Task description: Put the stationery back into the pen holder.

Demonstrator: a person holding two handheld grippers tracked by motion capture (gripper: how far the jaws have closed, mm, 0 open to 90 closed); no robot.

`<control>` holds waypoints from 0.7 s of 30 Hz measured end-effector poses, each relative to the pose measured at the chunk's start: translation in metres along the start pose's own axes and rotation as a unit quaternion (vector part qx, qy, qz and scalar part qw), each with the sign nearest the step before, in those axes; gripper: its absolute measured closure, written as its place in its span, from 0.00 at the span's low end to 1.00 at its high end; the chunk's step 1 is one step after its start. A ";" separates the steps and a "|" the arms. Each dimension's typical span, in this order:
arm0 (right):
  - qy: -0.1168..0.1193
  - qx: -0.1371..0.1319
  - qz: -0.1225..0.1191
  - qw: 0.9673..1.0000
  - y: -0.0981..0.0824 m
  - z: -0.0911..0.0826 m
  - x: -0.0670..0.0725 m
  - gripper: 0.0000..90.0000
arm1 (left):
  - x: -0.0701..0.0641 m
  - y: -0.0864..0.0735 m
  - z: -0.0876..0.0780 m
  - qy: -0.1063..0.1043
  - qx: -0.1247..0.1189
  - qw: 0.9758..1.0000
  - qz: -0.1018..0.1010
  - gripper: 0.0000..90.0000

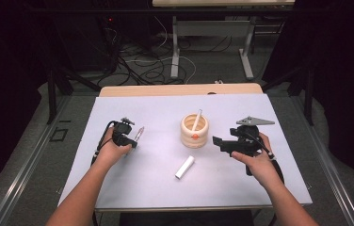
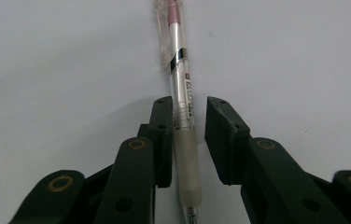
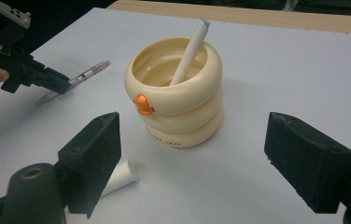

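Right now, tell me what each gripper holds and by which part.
The left gripper has its jaws around a clear pen at the rubber grip section, one jaw touching; whether it is clamped cannot be told. The right gripper holds nothing.

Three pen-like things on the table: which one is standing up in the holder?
The white pen, leaning upright inside the cream ringed holder. The clear pen lies flat between the left tongs, and the white tube lies flat in front of the holder.

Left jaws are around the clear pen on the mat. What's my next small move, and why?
Probably finish closing the left gripper before any lift. In the left gripper view the pen lies between the jaws, against one pad, while a gap shows on the other side, so it isn't clamped yet. The holder stands apart, further along the mat.
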State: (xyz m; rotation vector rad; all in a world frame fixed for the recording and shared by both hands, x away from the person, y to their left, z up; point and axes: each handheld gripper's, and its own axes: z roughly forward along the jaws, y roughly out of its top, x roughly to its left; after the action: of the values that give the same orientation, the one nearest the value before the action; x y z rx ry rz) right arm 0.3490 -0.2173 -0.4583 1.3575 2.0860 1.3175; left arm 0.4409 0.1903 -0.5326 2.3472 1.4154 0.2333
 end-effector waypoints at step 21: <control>0.007 0.013 -0.007 1.000 -0.007 0.005 0.001 0.20 | -0.005 0.006 0.002 0.018 0.027 0.999 0.024 0.88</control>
State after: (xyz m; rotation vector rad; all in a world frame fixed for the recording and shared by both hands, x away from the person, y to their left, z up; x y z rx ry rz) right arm 0.3482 -0.2145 -0.4666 1.3449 2.1245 1.3022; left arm 0.4441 0.1834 -0.5314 2.4343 1.4013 0.2555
